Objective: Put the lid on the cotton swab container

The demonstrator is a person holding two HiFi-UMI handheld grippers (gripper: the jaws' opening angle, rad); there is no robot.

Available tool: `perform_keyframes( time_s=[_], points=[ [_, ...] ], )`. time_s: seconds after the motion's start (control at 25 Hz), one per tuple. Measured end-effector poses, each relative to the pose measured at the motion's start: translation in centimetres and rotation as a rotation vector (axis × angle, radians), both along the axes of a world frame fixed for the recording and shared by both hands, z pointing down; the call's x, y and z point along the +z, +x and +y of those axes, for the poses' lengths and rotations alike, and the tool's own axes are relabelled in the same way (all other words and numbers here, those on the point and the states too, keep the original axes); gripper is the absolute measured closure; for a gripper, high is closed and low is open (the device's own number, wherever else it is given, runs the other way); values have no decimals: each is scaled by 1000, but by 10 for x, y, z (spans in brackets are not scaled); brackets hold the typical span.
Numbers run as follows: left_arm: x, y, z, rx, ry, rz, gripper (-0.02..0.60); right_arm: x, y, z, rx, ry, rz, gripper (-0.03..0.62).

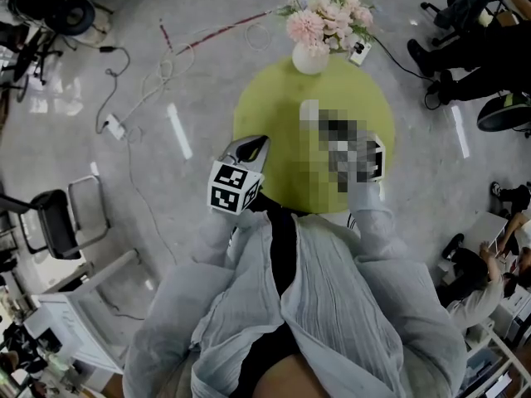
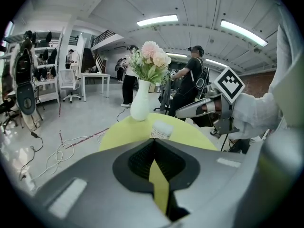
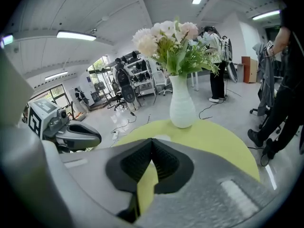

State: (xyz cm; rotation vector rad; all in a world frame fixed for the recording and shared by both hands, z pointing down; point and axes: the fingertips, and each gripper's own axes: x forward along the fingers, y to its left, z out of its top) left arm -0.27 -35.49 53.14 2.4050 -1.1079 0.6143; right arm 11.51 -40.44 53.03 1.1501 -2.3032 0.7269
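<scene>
Nearest, poised by the close side of the yellow-green table [image 1: 274, 123]: left gripper [image 2: 153, 144] and right gripper [image 3: 152, 141], both clenched tight on nothing. Further out, about midway across the top, standing alone and untouched: the cotton swab container [image 2: 161, 128]. No separate lid made out anywhere. Beyond, at the far rim, a white vase [image 1: 310, 56] of flowers. Judged barely begun: lid left to find, grasp and seat.

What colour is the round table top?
The round table top is plain yellow-green, shown best in the head view.

I'm seeing matt grey plastic on the left gripper [image 2: 153, 144], a matt yellow-green tabletop [image 1: 265, 114], a smooth white vase [image 1: 310, 56] and a glossy floor [image 1: 216, 89].
</scene>
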Motion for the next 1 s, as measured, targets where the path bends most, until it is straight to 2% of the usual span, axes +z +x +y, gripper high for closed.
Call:
perform_keyframes(
  time_s=[0.44, 0.76, 1.0],
  points=[
    [-32, 5, 22, -19, 62, 17, 563, -38, 29, 39, 58, 87, -55, 592],
    [-59, 5, 40, -52, 120, 37, 563, -71, 32, 64, 24, 172, -91, 592],
    [-74, -8, 51, -123, 165, 56, 563, -95, 27, 76, -3, 232, -105, 592]
  ],
)
